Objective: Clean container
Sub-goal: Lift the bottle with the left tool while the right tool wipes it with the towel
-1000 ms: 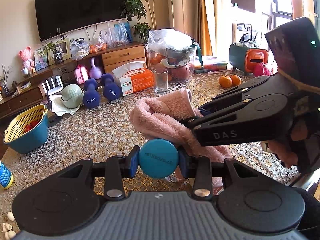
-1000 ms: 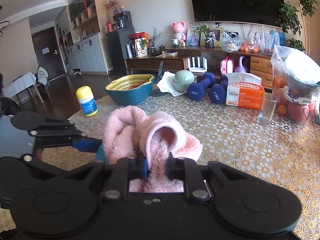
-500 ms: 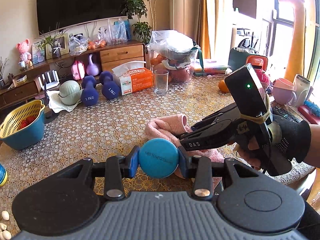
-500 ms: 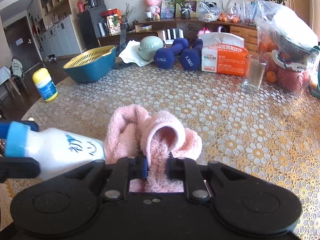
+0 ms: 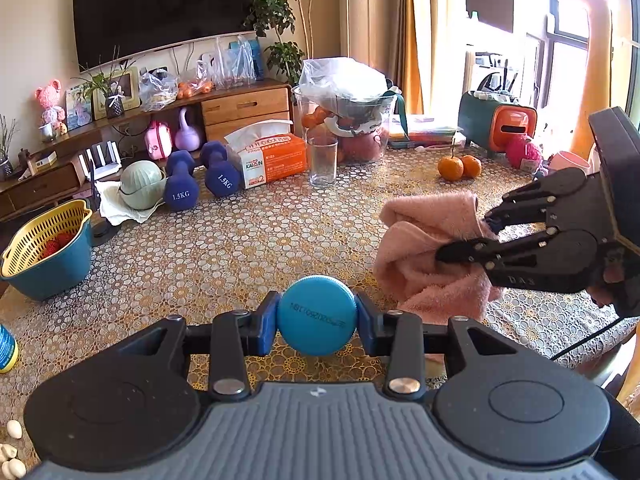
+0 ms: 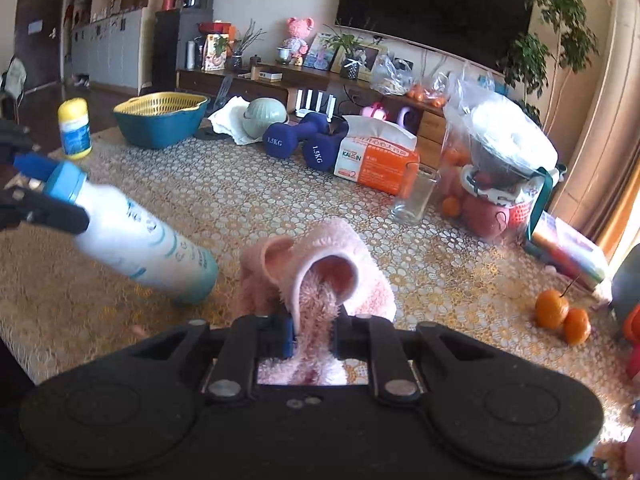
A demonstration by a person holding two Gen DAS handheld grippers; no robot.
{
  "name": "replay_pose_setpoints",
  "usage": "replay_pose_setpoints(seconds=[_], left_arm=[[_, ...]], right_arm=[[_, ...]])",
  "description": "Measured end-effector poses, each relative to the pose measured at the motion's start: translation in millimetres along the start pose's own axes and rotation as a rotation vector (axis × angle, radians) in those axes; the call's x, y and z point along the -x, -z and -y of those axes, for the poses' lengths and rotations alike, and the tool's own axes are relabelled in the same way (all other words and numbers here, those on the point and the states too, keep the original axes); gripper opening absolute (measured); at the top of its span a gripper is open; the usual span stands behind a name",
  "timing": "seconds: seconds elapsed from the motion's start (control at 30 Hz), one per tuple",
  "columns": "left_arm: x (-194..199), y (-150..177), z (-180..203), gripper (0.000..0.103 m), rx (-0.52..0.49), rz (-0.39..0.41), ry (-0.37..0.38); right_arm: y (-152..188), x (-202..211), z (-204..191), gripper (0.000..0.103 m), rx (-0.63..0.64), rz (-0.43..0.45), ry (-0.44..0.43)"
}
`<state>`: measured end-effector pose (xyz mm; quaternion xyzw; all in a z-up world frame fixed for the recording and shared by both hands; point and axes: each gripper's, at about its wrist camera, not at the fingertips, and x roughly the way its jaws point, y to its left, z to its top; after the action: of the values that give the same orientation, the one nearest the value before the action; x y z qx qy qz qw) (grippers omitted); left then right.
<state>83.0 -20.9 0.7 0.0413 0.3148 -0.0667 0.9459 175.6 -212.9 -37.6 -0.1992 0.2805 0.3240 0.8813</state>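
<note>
The left gripper [image 5: 317, 321] has its fingers closed on the blue cap of the bottle [image 6: 136, 232], which hangs tilted above the tabletop [image 6: 280, 208]. The right gripper [image 6: 311, 334] pinches a pink towel [image 6: 320, 276] at the bottle's three o'clock. Wiping well probably means bringing towel against bottle, then rubbing along its length while the cap grip holds steady.

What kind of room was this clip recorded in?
Most likely a home living room. A large wall-mounted television hangs over a low wooden cabinet with photo frames and a toy bear, and the patterned tablecloth holds household clutter: dumbbells, a tissue box.
</note>
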Motion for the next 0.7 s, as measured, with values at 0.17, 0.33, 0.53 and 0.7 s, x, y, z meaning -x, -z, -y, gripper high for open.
replay_pose_setpoints(seconds=[0.17,0.33,0.53,0.7], left_arm=[[0.2,0.6,2.3,0.039,-0.007,-0.002,-0.010],[0.5,1.2,3.5,0.039,-0.007,-0.006,-0.015],[1.0,2.1,4.0,0.039,-0.007,-0.008,-0.015],[1.3,2.7,4.4,0.039,-0.005,-0.007,-0.017]], right_arm=[[11.8,12.9,-18.6,0.022,0.068,-0.007,-0.067],[13.4,18.4,-24.4,0.037,0.033,-0.016,-0.176],[21.4,17.7,-34.7,0.080,0.047,-0.027,-0.244],[30.6,6.4,-61.3,0.082,0.178,-0.051,-0.177]])
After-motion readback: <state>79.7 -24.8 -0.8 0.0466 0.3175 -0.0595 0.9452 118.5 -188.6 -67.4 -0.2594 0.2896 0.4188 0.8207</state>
